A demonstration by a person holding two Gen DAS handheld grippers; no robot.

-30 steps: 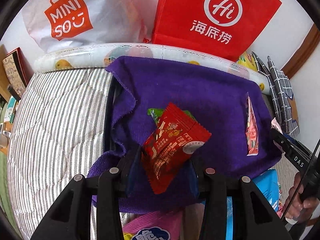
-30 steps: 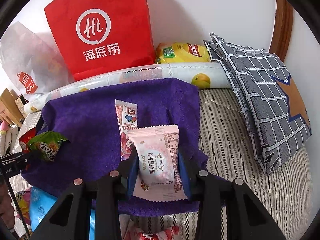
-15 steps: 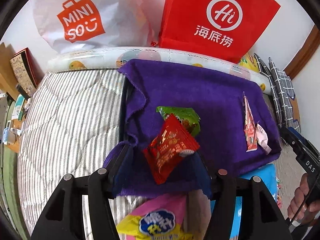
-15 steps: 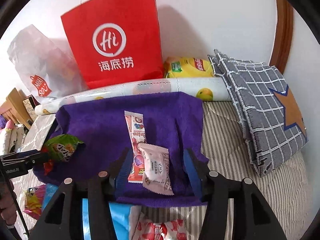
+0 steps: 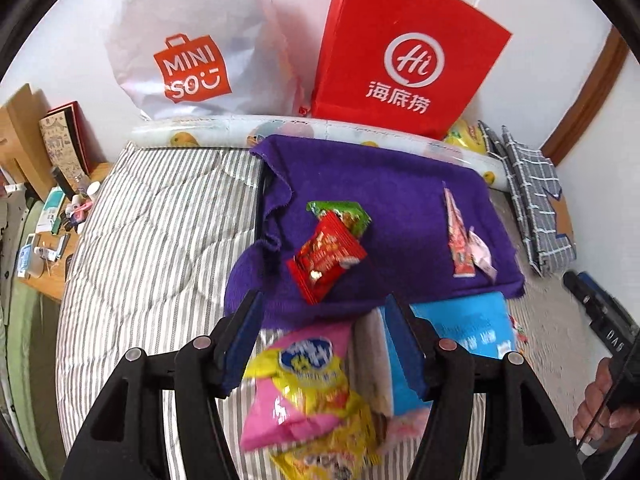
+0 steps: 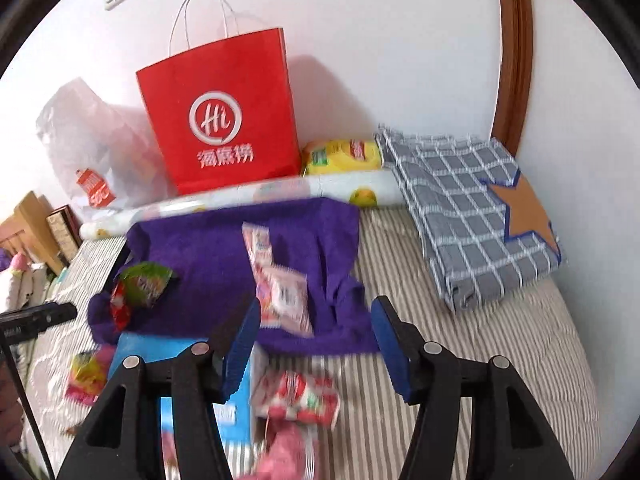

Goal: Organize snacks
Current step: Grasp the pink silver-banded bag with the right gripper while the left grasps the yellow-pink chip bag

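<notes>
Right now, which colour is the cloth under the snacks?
Purple cloth; clearest in the left wrist view.

Home bedroom, striped mattress (image 5: 160,240), checked pillow (image 6: 472,208), shopping bags (image 6: 224,120)

A purple cloth (image 5: 384,200) was spread over grey-and-white striped bedding (image 5: 160,240). On the cloth, a red packet (image 5: 326,262) was overlapped with a green one (image 5: 344,212), and pale pink wrappers (image 6: 280,292) were seen to their right. Behind the cloth, a red bag (image 5: 404,52) (white logo) and a white bag (image 5: 192,40) (orange logo) were stood; right of the cloth, grey checked fabric (image 6: 472,208) was folded.
</notes>
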